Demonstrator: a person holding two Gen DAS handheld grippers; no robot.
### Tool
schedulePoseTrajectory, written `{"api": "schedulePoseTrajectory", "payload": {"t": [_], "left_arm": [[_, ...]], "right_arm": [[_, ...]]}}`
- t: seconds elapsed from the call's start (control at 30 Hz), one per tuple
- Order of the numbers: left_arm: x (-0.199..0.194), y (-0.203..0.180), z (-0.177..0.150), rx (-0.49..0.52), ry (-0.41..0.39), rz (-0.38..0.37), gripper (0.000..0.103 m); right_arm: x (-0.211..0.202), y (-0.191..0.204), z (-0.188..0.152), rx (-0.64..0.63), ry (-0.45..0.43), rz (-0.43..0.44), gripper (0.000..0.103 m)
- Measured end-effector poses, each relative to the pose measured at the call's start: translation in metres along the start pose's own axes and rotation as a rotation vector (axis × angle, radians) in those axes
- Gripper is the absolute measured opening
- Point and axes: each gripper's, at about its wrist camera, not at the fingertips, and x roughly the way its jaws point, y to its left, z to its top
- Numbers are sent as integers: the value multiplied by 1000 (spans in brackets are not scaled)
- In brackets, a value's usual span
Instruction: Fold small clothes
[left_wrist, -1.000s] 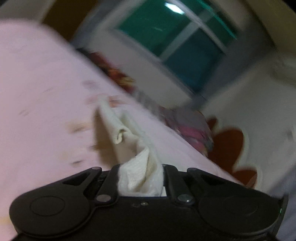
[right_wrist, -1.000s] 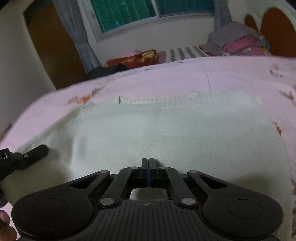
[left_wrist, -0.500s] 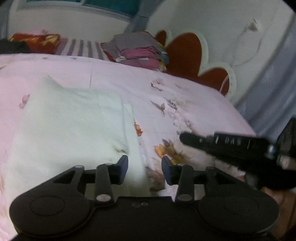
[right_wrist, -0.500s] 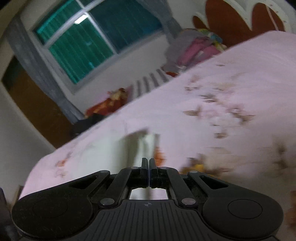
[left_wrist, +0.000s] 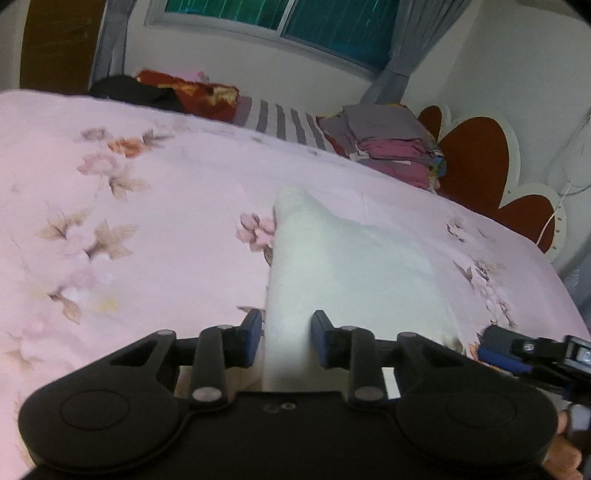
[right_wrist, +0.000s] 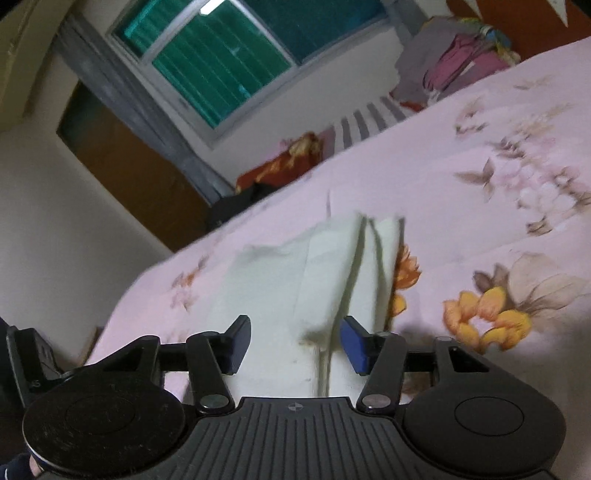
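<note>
You're in a home bedroom: floral-sheeted bed (left_wrist: 147, 236), scalloped headboard (left_wrist: 476, 155), curtained window (left_wrist: 295, 18), stacked folded clothes (left_wrist: 391, 147).

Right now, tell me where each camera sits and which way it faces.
Left wrist: on the left claw, open, facing across the pink floral bedsheet over the folded cream knit garment; right claw shows at right.
Right wrist: on the right claw, open, tilted, same garment ahead.
Shared: garment, sheet, green-glass window.
</note>
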Motion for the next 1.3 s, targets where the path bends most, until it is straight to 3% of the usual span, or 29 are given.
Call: {"api": "schedulePoseTrajectory", "payload": {"t": [0.13,0.27,0.4,0.47,0.5,0.57,0.73,0.8,0.97,1.03,1.13,1.3], "left_arm": [[6,3,2,21,10,-24,28],[-11,15,9,7,-81,-95,23],[4,18,18,54,-27,-148,23],[16,16,18,95,23,-124,26],[20,17,18,103,33,-121,26],[22,14,21,127,51,-98,26],[13,-2,26,239,-2,-105,21],[18,-8,25,268,10,-100,21],[9,-29,30,301,-3,-154,21],[17,-41,28,336,30,-156,21],[34,-48,19,344,83,-165,21],[38,-47,16,344,98,-169,21]], "right_arm": [[22,-3,-5,35,55,-12,54],[30,-1,-6,53,41,-35,54],[39,2,-5,51,54,-77,54],[47,2,-4,66,62,-75,53],[49,3,-4,66,63,-76,52],[53,5,-5,60,63,-92,30],[58,4,-7,45,69,-106,30],[58,4,-7,35,67,-111,11],[38,6,-3,35,12,-105,9],[24,4,0,42,-15,-97,9],[24,-11,-4,48,14,-148,9],[24,-24,-9,78,37,-124,9]]}}
